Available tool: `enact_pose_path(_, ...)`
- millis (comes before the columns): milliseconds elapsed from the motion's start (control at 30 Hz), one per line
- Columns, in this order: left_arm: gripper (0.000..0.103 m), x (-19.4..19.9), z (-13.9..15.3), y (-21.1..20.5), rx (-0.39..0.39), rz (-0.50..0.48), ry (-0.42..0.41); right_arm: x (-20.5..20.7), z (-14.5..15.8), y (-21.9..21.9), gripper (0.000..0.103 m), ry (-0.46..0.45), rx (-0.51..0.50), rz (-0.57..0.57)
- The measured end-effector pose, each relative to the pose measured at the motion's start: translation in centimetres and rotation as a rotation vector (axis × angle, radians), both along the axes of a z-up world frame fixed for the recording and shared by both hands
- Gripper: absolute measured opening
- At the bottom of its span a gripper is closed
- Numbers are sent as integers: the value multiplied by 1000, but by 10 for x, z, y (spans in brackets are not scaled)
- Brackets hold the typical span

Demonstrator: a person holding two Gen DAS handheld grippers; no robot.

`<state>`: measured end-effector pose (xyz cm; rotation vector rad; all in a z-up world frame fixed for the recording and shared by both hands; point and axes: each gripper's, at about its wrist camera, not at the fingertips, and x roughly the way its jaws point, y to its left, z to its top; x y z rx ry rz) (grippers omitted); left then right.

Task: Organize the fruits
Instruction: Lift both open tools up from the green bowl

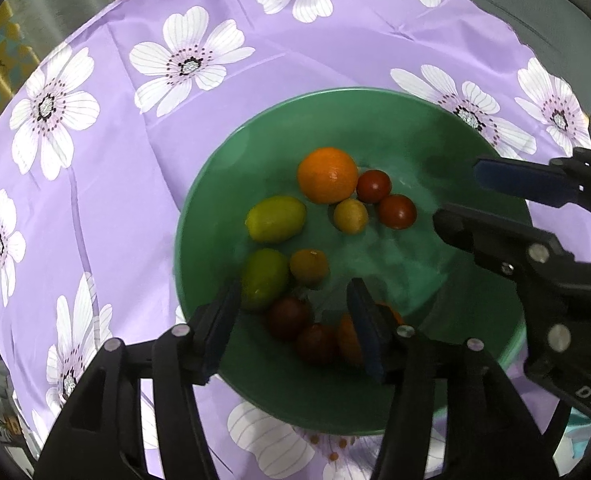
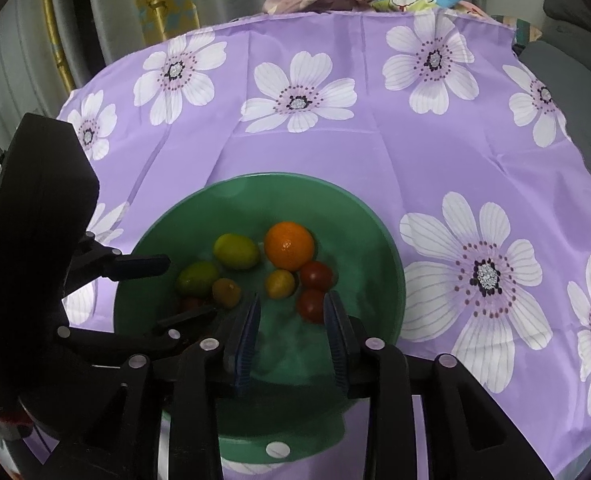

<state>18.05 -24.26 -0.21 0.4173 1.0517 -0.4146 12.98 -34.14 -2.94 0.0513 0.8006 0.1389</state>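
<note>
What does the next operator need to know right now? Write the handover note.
Left gripper: open, nothing held, poised over the near side of the green bowl, above the dark red tomatoes.
Right gripper: open, nothing held, over the bowl's near part, beside a red tomato.
Fruit: all the fruit in view sits inside the bowl: large orange, two yellow-green lemons, small yellowish citrus, red tomatoes, and a second orange partly hidden behind a left gripper finger.
Done: none of the fruit in view lies on the floral tablecloth.
Left: probably nothing more to gather; check before withdrawing both grippers.
</note>
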Motion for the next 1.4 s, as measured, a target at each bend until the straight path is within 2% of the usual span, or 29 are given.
enact_pose_path(167,57,-6,4,8,-7,26,-5,-5,4,-3,41,-8,5,-3)
enact_pose_path(200,60,-8,4,11,-9,31,-8,-7,4,-3,44,-8,5,-3)
enact_pose_path(300,63,-11,10,14,-37,43,-14,-9,5,-4,51,-10,7,-5)
enact_pose_path(400,65,-12,13,13,-49,52,-20,-14,6,-5,53,-10,9,-12)
enact_pose_path(933,67,-20,27,21,-116,151,-76,-30,9,-11,53,-16,4,-30)
enact_pose_path(1133,67,-21,31,29,-152,219,-71,-31,9,-11,53,-16,3,-29)
enact_pose_path(1400,67,-25,36,32,-150,213,-86,-33,10,-9,53,-20,-3,-27)
